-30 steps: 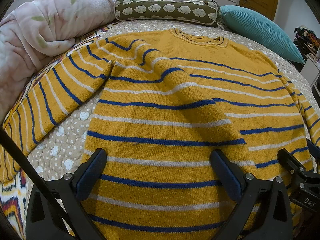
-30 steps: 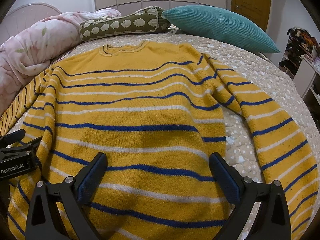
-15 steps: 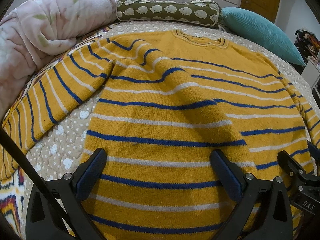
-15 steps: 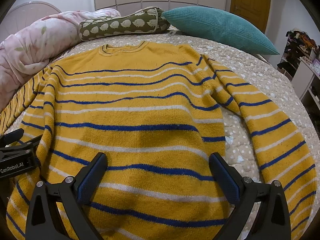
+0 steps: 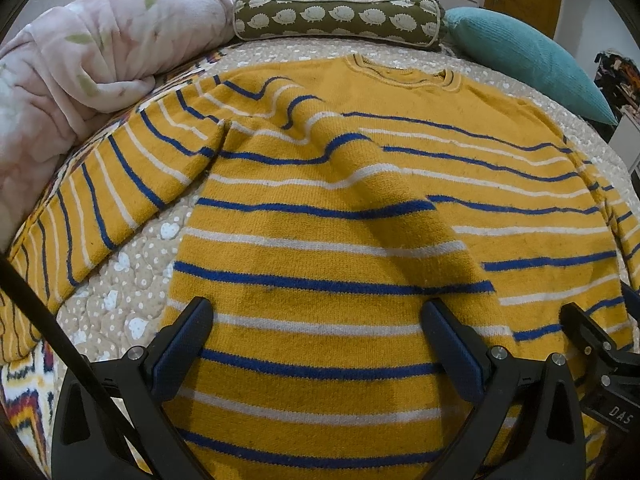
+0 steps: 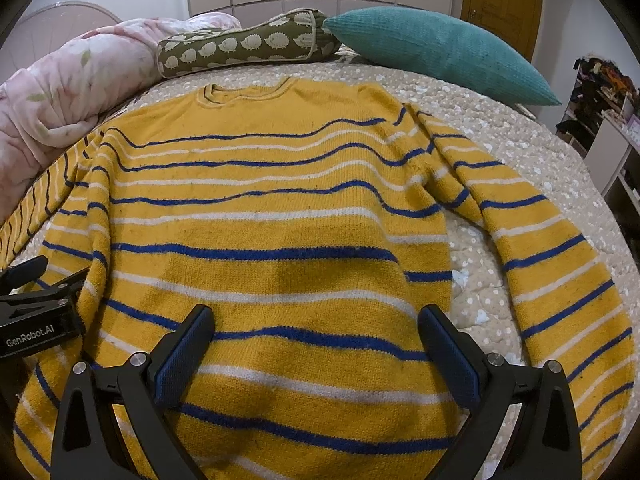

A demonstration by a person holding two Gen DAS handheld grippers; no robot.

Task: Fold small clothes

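Yellow knit with blue and white stripes: the sweater [image 6: 272, 216] lies face up and spread flat on the bed [image 6: 520, 128], collar [image 6: 244, 94] at the far end, hem at the near end beneath both claws. Its long axis runs near to far, straight ahead of each claw.

The left claw [image 5: 316, 332] hangs over the near left part of the body, jaws spread wide and holding nothing. The right claw [image 6: 316, 332] hangs over the near right part, likewise spread and empty. Whether either touches the knit cannot be told.

The left sleeve [image 5: 112, 208] angles out to the left and near, closer to the left claw; the right sleeve [image 6: 552, 264] angles out to the right and near, closer to the right claw. Each sleeve is parted from the body by a wedge of bare quilt.

A diagonal ridge [image 5: 404, 208] crosses the body in the left view; the cloth is not fully smooth.

Room for moving: open quilt on the right. On the left a pink blanket [image 5: 100, 48] crowds the sleeve. A hedgehog bolster [image 6: 248, 44] and a teal pillow [image 6: 432, 48] lie beyond the collar, apart from it.
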